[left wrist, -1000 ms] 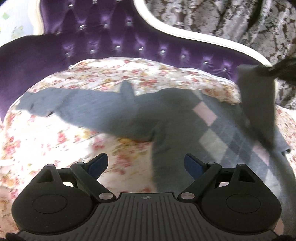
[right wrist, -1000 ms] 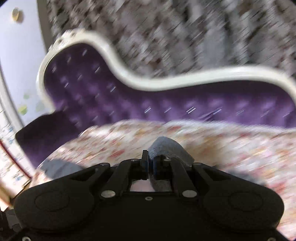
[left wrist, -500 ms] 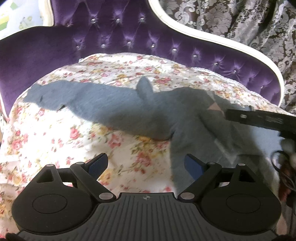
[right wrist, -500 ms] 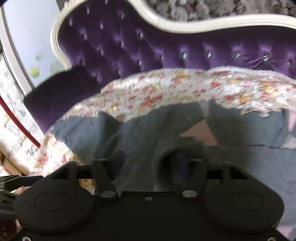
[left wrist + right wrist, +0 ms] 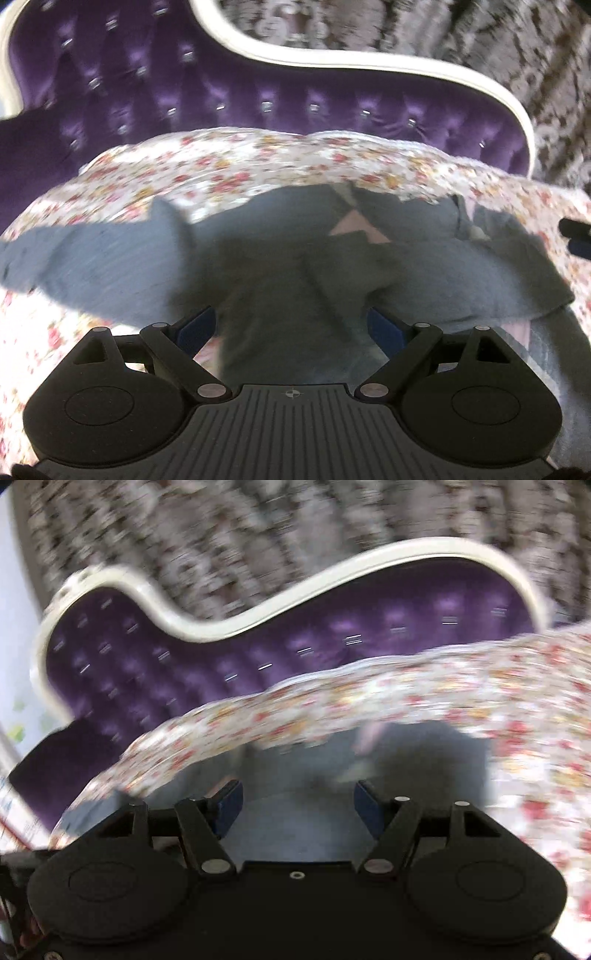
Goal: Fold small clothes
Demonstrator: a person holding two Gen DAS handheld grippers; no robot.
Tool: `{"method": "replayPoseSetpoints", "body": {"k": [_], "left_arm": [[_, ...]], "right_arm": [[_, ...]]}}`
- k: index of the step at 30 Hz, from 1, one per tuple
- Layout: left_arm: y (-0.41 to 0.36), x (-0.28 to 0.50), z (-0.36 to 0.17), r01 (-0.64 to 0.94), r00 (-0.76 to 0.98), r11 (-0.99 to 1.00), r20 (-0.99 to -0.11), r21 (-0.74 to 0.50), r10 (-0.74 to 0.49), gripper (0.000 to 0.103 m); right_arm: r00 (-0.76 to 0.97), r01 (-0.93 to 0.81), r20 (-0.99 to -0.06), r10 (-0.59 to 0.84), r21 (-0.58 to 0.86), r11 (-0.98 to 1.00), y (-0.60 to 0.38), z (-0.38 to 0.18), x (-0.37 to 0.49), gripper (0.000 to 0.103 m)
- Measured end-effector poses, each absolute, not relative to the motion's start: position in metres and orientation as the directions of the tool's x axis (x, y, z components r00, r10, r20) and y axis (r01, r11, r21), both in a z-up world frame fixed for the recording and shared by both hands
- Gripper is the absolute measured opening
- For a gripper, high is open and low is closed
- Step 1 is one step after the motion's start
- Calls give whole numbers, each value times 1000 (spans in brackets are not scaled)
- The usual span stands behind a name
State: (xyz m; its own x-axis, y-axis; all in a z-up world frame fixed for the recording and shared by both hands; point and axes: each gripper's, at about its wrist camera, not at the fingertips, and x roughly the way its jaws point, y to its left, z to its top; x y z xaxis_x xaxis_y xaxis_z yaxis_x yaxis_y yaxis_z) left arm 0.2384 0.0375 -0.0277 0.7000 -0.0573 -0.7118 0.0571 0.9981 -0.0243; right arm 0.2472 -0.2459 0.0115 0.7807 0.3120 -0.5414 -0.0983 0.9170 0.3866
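Observation:
A small grey sweater with pink diamond patches lies on the floral sheet. Its left sleeve stretches out to the left; its right sleeve is folded across the body. My left gripper is open, low over the sweater's lower body, with the cloth between its blue pads. My right gripper is open and empty over the grey cloth; its view is blurred. The right gripper's tip shows at the right edge of the left wrist view.
A purple tufted sofa back with a white frame rises behind the sheet. A patterned curtain hangs behind it. The sheet drops off at the left and right sides.
My right gripper carried the right sleeve across the sweater body, let it go and opened, then pulled back to the right. My left gripper moved right, over the sweater body.

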Motion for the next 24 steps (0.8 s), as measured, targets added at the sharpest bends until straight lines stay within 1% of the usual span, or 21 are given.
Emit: {"method": "replayPoseSetpoints", "body": {"k": [3,6,10,12,15,17,20,24], "left_arm": [[15,246,-34,87,708,996,-704,18,-49,90],[1,255,-42,91,713,994,-701,64,-20,90],[0,269,-54,28,712,988,-697,152,87,90],[6,274,-60,-18,690,984,-709,180,142,90],[24,274,-67,-75,658,986,-735,152,163,90],[36,271,-68,-100,650,990,-746,101,142,91],[45,270,-68,-115,643,992,-756,57,119,91],[46,270,-67,-114,644,992,-757,52,114,91]], "right_arm": [[799,8,-555,233,398,917,-279,4,249,76],[789,91,-588,181,404,910,-308,-10,249,77],[753,171,-636,168,436,883,-333,-24,247,77],[739,185,-659,141,400,898,-336,-25,242,77],[712,157,-694,110,309,938,-331,-23,234,77],[697,100,-708,113,252,962,-322,-21,229,78],[683,19,-717,140,209,978,-313,-22,217,82],[667,14,-736,113,165,986,-302,-34,215,82]]}}
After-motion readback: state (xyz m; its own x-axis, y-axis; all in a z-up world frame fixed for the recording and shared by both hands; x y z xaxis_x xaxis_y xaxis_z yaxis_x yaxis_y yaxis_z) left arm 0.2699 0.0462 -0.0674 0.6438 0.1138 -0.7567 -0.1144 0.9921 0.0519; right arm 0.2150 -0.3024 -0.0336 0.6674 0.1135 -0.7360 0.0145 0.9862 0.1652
